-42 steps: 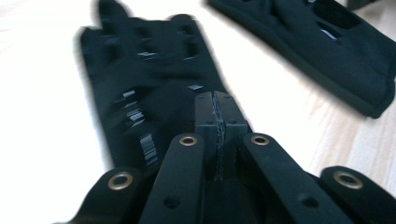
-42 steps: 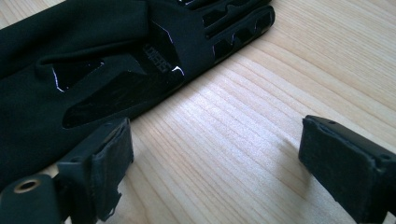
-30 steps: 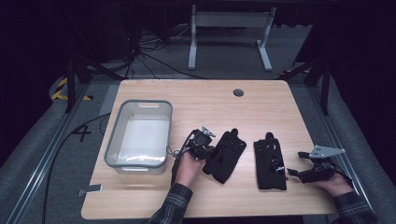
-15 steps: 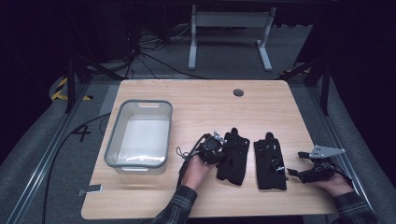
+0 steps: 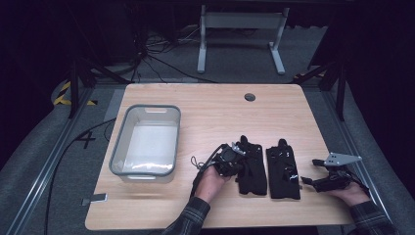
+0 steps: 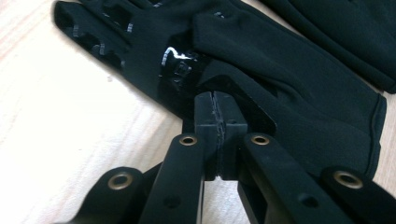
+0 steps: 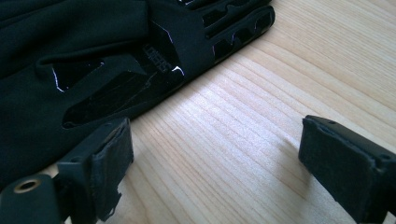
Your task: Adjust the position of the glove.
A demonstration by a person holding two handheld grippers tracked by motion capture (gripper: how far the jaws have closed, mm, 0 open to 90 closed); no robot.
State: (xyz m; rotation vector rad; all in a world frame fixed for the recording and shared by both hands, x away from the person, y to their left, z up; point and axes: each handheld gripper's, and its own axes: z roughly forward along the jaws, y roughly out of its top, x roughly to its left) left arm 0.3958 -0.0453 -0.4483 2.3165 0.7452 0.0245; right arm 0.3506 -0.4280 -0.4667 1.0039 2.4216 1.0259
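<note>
1. The tabletop (image 5: 215, 112) is pale wood grain with a round cable hole (image 5: 250, 97) near its far edge. Around it lie dark grey floor, cables and a metal stand (image 5: 241, 29) at the top of the frame.
2. A clear bin (image 5: 146, 142) sits at centre left.
3. The left tool (image 5: 238, 155) – jaws pressed together – pinches the left glove (image 5: 252, 174) at lower centre.
4. The right tool (image 5: 307, 181) – jaws spread – rests just beside the right glove (image 5: 283, 171).

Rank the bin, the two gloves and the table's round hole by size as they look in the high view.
1. Bin, clearly largest.
2. Left glove and right glove: near alike; the left gripper covers part of the left glove, so no ranking between them.
3. Hole, smallest.
</note>
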